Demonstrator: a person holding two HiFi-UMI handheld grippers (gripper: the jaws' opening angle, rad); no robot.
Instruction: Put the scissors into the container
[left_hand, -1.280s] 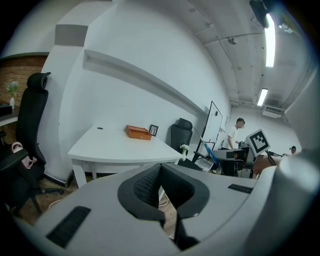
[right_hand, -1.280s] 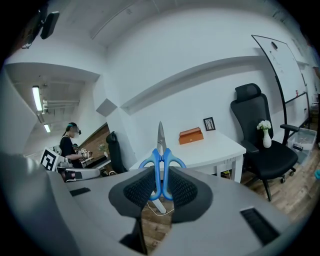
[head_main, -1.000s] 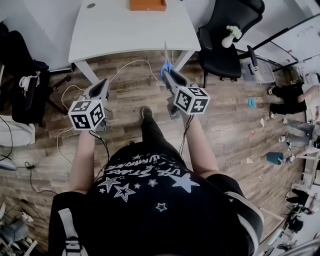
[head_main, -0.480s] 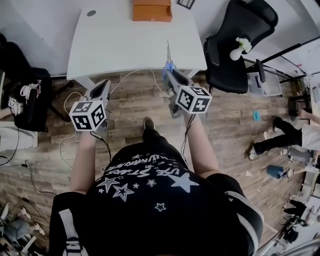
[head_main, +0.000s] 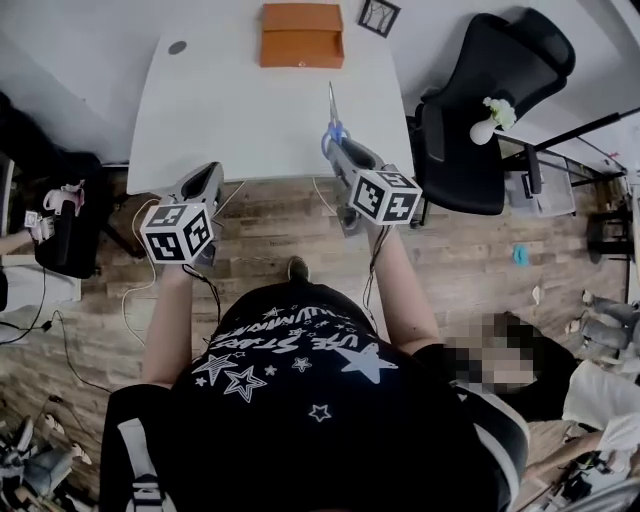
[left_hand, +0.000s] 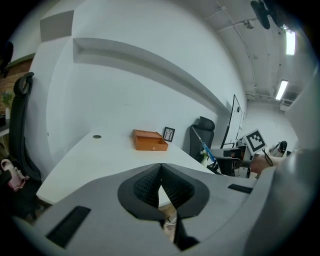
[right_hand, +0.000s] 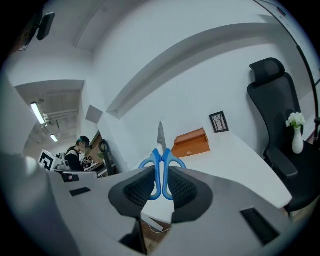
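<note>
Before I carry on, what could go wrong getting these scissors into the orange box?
The right gripper pinches the scissors only by the blue handles, so they might pivot or slip. The orange box sits far across the table, beside a picture frame the blade could knock.

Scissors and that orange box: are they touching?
Apart. The head view shows the scissors in the right gripper near the front edge of the table, bare tabletop between their tip and the orange box.
</note>
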